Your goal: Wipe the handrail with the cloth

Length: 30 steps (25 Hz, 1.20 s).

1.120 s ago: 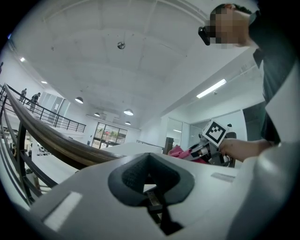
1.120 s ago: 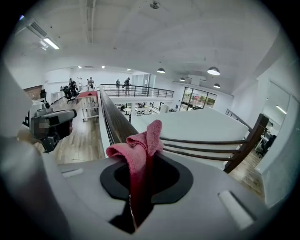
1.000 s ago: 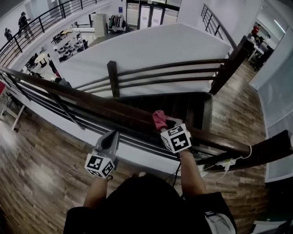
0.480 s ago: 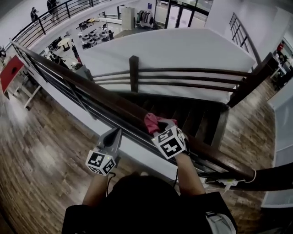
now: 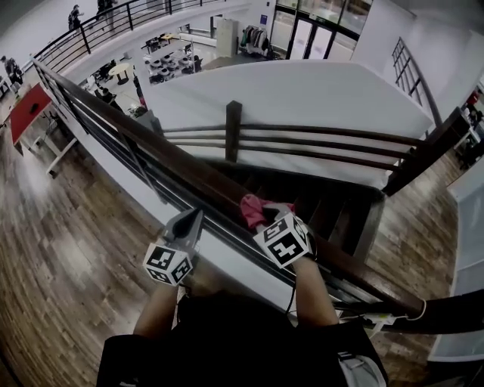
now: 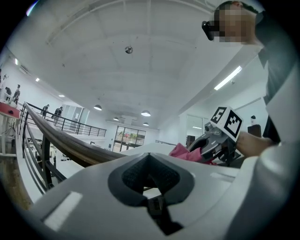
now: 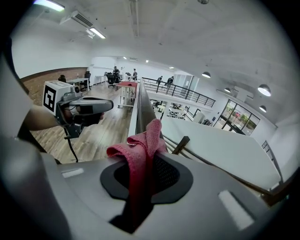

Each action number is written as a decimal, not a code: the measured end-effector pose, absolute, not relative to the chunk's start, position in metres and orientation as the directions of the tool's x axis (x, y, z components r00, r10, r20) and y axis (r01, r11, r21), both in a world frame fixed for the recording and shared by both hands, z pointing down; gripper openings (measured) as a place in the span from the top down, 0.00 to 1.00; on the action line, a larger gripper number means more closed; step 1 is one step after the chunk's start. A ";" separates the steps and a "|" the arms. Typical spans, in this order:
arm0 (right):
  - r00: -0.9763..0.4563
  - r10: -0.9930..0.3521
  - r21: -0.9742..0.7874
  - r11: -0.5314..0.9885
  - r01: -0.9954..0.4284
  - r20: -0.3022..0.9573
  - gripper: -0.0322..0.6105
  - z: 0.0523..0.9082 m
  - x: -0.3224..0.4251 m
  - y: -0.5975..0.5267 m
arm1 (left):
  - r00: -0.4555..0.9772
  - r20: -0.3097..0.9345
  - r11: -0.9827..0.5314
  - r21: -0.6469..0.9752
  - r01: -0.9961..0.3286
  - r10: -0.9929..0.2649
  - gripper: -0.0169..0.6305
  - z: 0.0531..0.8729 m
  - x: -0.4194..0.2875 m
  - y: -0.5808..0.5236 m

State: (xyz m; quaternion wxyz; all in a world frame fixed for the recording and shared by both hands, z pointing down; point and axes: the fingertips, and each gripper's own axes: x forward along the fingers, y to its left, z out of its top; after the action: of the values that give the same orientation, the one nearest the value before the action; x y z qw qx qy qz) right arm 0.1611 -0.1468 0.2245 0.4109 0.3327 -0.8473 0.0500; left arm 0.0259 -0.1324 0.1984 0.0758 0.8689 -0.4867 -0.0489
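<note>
Stretching diagonally past a stairwell, a long dark-brown wooden handrail (image 5: 178,160) runs under the right gripper (image 5: 265,215). Its jaws are clamped on a bunched pink-red cloth (image 5: 253,205) — the cloth juts beyond the tips onto the rail's top, likely so fabric, not plastic, does the rubbing. Left of it, the left gripper (image 5: 185,225) hangs just off the rail, jaws together and empty — apparently idle.

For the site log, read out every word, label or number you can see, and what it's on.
No text can be read.
Cube on the left gripper and cube on the right gripper: black-and-white square patterns, not letters.
Blue patch beside the far doors: too small to read.
Cloth: no label shows.
</note>
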 end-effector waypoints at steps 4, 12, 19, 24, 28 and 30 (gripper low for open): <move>-0.419 -0.537 0.197 0.756 -0.624 0.732 0.87 0.226 0.139 -0.158 | 0.550 -0.015 -0.544 0.176 -0.820 -0.835 0.97 0.198 -0.002 -0.146; -0.367 -0.593 0.220 0.691 -0.688 0.717 0.87 0.228 0.116 -0.189 | 0.580 -0.068 -0.582 0.181 -0.793 -0.812 0.97 0.194 -0.045 -0.187; -0.296 -0.614 0.234 0.634 -0.737 0.731 0.87 0.232 0.094 -0.205 | 0.581 -0.098 -0.587 0.217 -0.780 -0.808 0.97 0.199 -0.088 -0.206; -0.260 -0.641 0.235 0.580 -0.780 0.722 0.87 0.230 0.074 -0.223 | 0.587 -0.082 -0.589 0.216 -0.779 -0.806 0.97 0.203 -0.128 -0.213; -0.237 -0.662 0.246 0.550 -0.798 0.711 0.87 0.227 0.053 -0.237 | 0.596 -0.058 -0.594 0.199 -0.779 -0.801 0.97 0.201 -0.153 -0.220; -0.231 -0.667 0.248 0.541 -0.804 0.708 0.87 0.228 0.043 -0.242 | 0.605 -0.049 -0.603 0.187 -0.776 -0.795 0.97 0.200 -0.163 -0.223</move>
State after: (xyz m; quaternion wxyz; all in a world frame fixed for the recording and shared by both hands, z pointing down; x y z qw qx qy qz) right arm 0.0427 -0.2421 0.2280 0.4026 0.4716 -0.7799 0.0848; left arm -0.1628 -0.2227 0.1998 0.0735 0.8929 -0.4397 -0.0638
